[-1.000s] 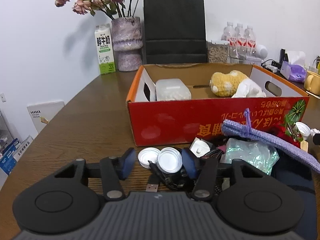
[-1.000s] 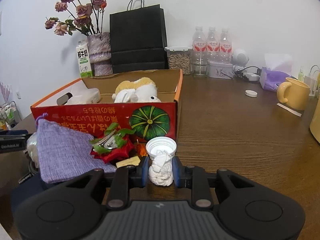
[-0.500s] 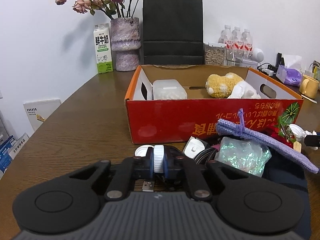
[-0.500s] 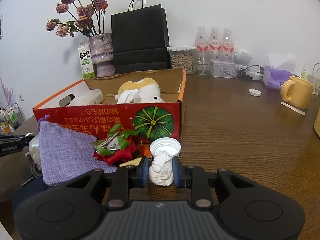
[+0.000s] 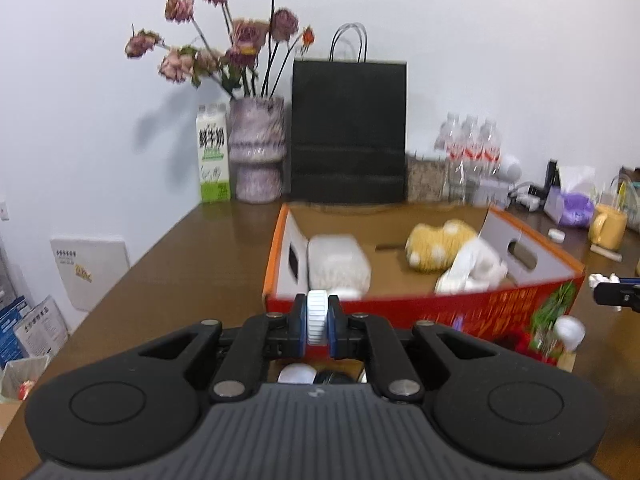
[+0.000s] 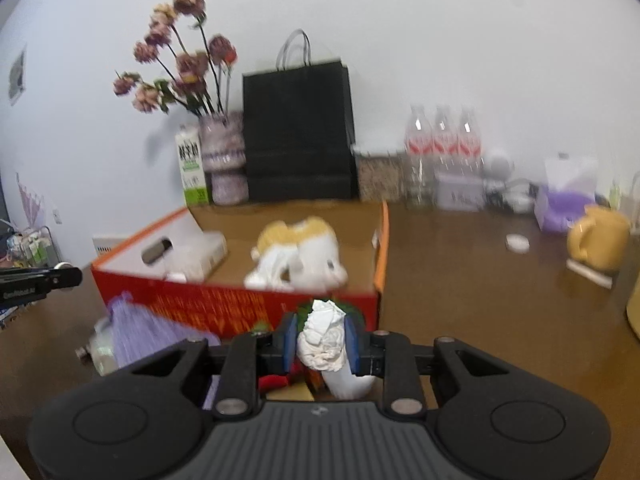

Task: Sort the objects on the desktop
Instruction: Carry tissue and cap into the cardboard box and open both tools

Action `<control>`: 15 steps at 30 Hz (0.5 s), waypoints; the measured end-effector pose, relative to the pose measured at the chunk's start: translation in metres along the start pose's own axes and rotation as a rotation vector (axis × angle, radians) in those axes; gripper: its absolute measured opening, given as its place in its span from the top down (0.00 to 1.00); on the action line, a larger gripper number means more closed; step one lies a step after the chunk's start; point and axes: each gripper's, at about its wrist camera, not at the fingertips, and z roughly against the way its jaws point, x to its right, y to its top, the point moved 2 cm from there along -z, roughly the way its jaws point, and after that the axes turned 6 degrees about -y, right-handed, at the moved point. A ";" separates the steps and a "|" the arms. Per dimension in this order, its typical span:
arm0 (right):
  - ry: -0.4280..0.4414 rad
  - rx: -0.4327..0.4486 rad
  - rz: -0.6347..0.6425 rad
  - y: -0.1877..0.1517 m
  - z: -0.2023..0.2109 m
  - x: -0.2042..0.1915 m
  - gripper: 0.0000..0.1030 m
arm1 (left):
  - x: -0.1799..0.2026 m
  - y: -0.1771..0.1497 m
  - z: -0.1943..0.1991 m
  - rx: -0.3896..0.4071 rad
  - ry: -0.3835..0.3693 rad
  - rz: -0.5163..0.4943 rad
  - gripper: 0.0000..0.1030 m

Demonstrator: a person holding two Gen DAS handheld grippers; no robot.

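Observation:
My left gripper (image 5: 317, 326) is shut on a white ribbed bottle cap (image 5: 317, 316), held on edge in front of the near wall of the red cardboard box (image 5: 460, 312). A second white cap (image 5: 296, 374) lies on the table below it. My right gripper (image 6: 320, 344) is shut on a crumpled white tissue (image 6: 322, 344), raised before the same box (image 6: 224, 306). Inside the box are a white plastic container (image 5: 338, 262), a yellow plush toy (image 5: 440, 250) and white tissue (image 5: 472, 270). The tip of the right gripper (image 5: 618, 294) shows at the left view's right edge.
A purple cloth pouch (image 6: 140, 330), a white cup (image 6: 348, 384) and red-green trinkets lie before the box. Behind it stand a milk carton (image 5: 214, 160), a flower vase (image 5: 258, 156), a black paper bag (image 5: 348, 132) and water bottles (image 5: 472, 148). A yellow mug (image 6: 600, 240) stands right.
The left jaws closed on the white cap and lifted it off the table. The right gripper rose with the tissue, clear of the white cup. Both views now look over the box's near wall.

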 end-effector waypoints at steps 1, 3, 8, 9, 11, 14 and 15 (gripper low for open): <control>0.005 0.013 0.006 0.006 0.000 -0.002 0.77 | 0.002 0.005 0.000 0.013 -0.004 0.001 0.90; 0.022 0.043 0.017 0.020 -0.001 -0.009 0.77 | 0.006 0.016 -0.002 0.040 -0.018 -0.002 0.90; 0.072 0.091 0.052 0.049 -0.013 -0.033 0.77 | 0.020 0.040 -0.016 0.085 -0.045 -0.007 0.90; 0.083 0.094 0.058 0.054 -0.016 -0.038 0.77 | 0.022 0.044 -0.019 0.089 -0.049 -0.009 0.90; 0.108 0.100 0.069 0.062 -0.024 -0.049 0.77 | 0.027 0.050 -0.029 0.097 -0.054 -0.010 0.90; 0.141 0.101 0.085 0.074 -0.041 -0.064 0.77 | 0.028 0.058 -0.048 0.096 -0.055 0.001 0.90; 0.150 0.099 0.090 0.078 -0.048 -0.069 0.77 | 0.028 0.060 -0.055 0.094 -0.052 0.004 0.90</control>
